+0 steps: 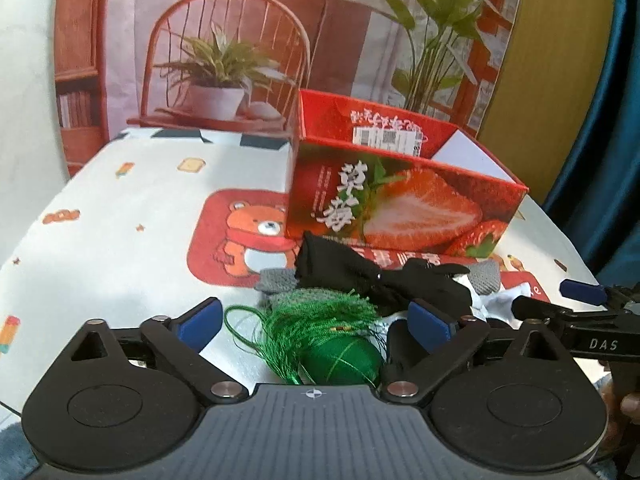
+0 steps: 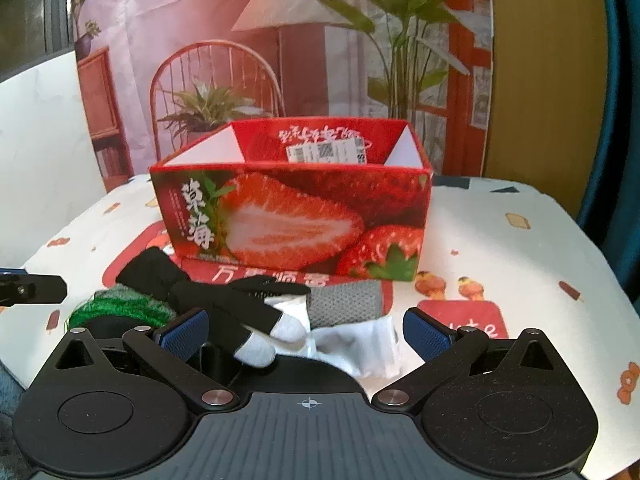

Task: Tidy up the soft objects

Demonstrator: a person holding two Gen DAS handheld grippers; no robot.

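Red strawberry box (image 2: pixel 292 216), open-topped, stood mid-table toward the far edge on a white cartoon-print tablecloth (image 1: pixel 120 216). Soft things heaped just in front of the box, toward the near edge: black cloth (image 1: pixel 360 276) on top, grey knit piece (image 2: pixel 346 300) touching the box's foot, white sock (image 2: pixel 360 344) nearest the edge, green tasselled ball (image 1: pixel 336 356) at the heap's left end. Left gripper (image 1: pixel 316 326) spread wide, blue pads either side of the green tasselled ball, not pressing it. Right gripper (image 2: pixel 306 330) likewise spread, white sock and a grey-tipped black sock (image 2: pixel 256 336) lying between its fingers, nothing pinched. Right gripper's fingertip seen at the right border of the left view, just beside the heap. Box apparently empty; floor hidden by its front wall.
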